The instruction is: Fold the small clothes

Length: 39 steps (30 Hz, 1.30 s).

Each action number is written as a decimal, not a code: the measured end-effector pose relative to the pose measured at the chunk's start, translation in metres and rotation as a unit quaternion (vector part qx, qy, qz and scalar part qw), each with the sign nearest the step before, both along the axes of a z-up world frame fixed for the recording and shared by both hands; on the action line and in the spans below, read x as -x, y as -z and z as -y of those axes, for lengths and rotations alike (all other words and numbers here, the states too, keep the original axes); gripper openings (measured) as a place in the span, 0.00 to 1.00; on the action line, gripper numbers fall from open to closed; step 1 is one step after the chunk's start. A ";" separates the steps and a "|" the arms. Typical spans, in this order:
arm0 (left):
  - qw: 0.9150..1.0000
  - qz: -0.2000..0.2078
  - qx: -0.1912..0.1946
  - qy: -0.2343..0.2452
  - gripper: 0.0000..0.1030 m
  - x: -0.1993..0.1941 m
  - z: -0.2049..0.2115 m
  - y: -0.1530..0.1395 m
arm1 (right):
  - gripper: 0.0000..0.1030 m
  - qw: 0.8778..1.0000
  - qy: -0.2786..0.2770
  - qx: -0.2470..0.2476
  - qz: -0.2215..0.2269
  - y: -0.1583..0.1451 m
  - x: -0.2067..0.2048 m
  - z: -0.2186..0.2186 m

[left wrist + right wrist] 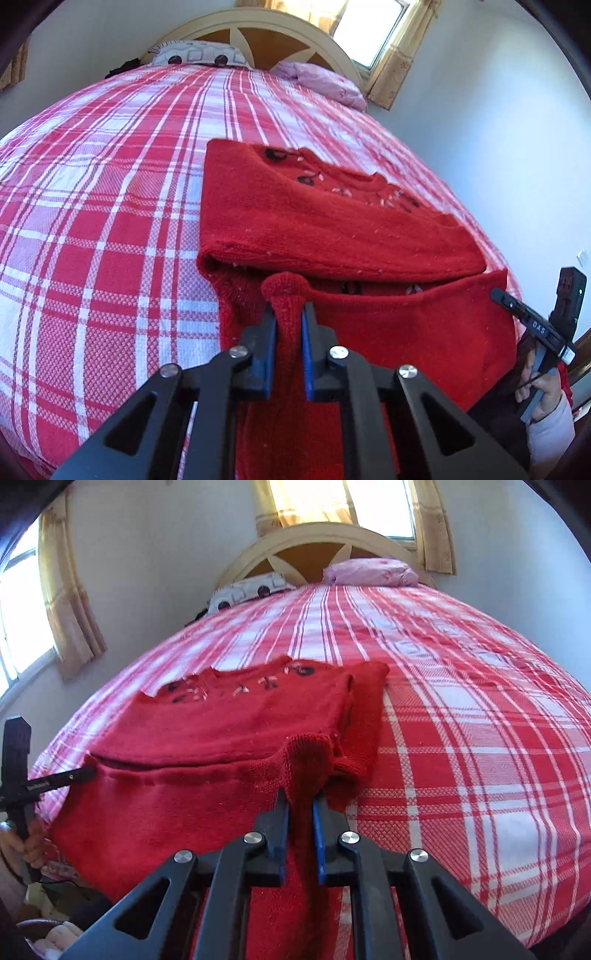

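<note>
Left jaws: clamped together on a pinched-up bunch of the red sweater (332,229); the left gripper (289,314) has its blue pads (269,343) pressed against the knit from both sides, near the hem's left corner.
Right jaws: same deal, closed tight on a raised fold of red knit by the right gripper (301,799), at the other end of that hem.
Hem: stretched between the two grips, lifted a bit off the bedding, so a dark gap is seen under the folded layer behind it.
Sweater: laid on the near part of the bed, already folded over itself, with black and pale embroidery showing along the far edge.
Bedspread (110,192): red-and-white plaid, covering the whole bed, sweater resting right on it.
Hands: the right hand (543,395) is seen at the edge of the left view wrapped around its gripper handle; the left hand (31,843) is caught the same way in the right view.
Far end: a pink pillow (369,570) and a patterned pillow (197,55) are propped by the cream headboard (295,37), window (332,502) behind.
</note>
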<state>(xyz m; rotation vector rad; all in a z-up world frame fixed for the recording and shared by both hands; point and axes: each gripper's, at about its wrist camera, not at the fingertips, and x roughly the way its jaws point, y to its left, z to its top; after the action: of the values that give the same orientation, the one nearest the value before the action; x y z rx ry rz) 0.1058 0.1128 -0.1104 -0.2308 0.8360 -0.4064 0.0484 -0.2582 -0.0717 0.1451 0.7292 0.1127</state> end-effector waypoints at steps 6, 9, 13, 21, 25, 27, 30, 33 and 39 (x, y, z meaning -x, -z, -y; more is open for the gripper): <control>0.999 0.033 0.009 -0.009 0.11 0.017 -0.001 -0.020 | 0.10 0.999 0.009 -0.022 0.028 -0.023 0.023 0.000; 0.998 0.048 0.033 -0.013 0.11 0.025 -0.010 -0.037 | 0.10 0.998 0.012 -0.030 0.056 -0.043 0.033 -0.001; 0.996 0.073 0.038 -0.017 0.11 0.022 -0.013 -0.066 | 0.10 0.996 0.003 -0.037 0.082 -0.065 0.032 -0.003; 0.995 0.091 0.033 -0.027 0.11 -0.023 -0.007 -0.100 | 0.10 0.994 -0.024 -0.033 0.100 -0.099 -0.017 -0.002; 0.995 0.088 0.037 -0.039 0.11 -0.051 -0.001 -0.104 | 0.10 0.994 -0.026 -0.022 0.101 -0.106 -0.053 0.002; 0.995 0.084 0.035 -0.046 0.11 -0.065 0.003 -0.103 | 0.10 0.995 -0.021 -0.016 0.098 -0.107 -0.077 0.005; 0.995 0.073 0.036 -0.056 0.11 -0.092 0.008 -0.098 | 0.10 0.995 -0.012 0.003 0.095 -0.104 -0.106 0.008; 0.996 0.055 0.028 -0.067 0.11 -0.116 0.014 -0.088 | 0.10 0.997 -0.001 0.003 0.074 -0.087 -0.146 0.014; 0.996 0.006 0.010 -0.088 0.11 -0.156 0.024 -0.049 | 0.10 0.999 0.011 0.011 0.032 -0.043 -0.197 0.020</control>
<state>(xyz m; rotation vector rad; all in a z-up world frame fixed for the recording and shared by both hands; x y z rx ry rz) 0.2619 0.0886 -0.0610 -0.3182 0.7922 -0.2507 0.2453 -0.2780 -0.0287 0.1281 0.6646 0.0871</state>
